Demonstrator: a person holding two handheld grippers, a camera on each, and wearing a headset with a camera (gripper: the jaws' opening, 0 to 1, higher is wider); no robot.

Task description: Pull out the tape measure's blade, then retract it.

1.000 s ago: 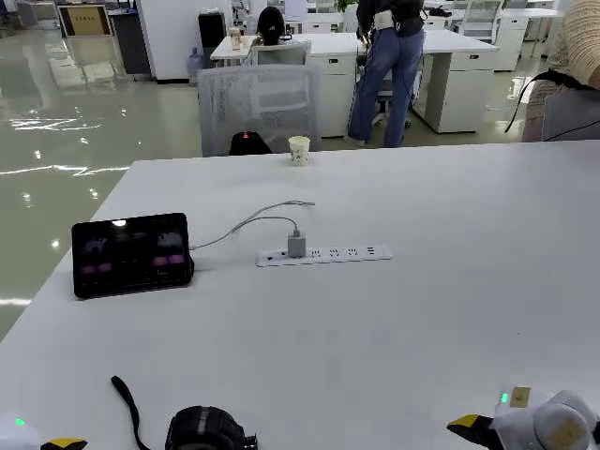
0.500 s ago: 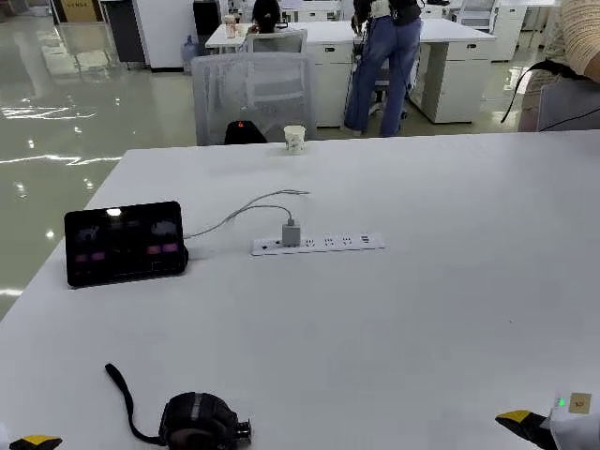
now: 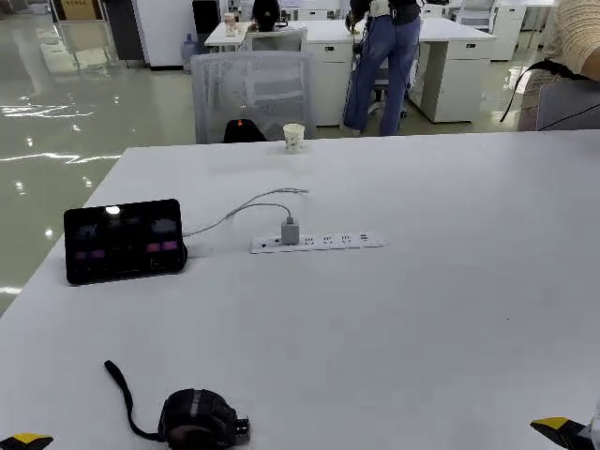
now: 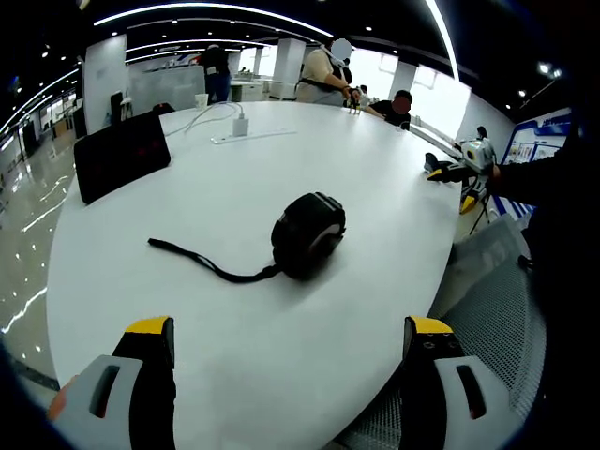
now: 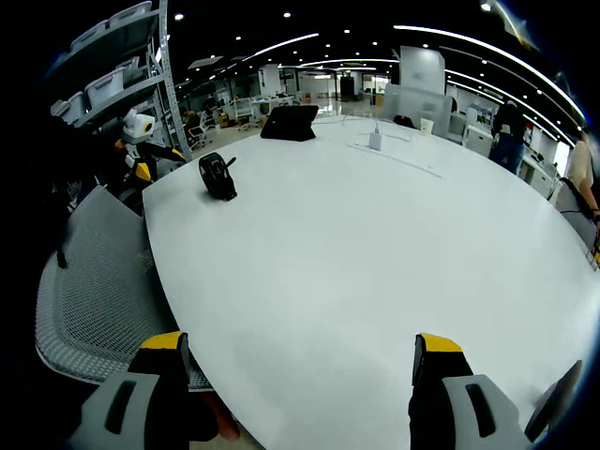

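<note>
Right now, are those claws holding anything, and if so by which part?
Nothing is held. The left claw and the right claw are both open, and the tape measure lies free on the table, ahead of the left claw.

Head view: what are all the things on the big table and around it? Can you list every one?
table: 1, white, fills the near part of the view
tape measure: 1, black, near edge of the table, left of middle, strap trailing to its left
tablet: 1, black, left side, propped up
power strip: 1, white, middle of the table
charger: 1, grey, plugged into the power strip
cable: 1, grey, from charger towards tablet
cup: 1, white, far edge
chair: 1, grey, behind the table
person: 1, blue jeans, standing far back
left gripper: 1, yellow tips, open, facing the tape measure
right gripper: 1, yellow tips, open
</note>
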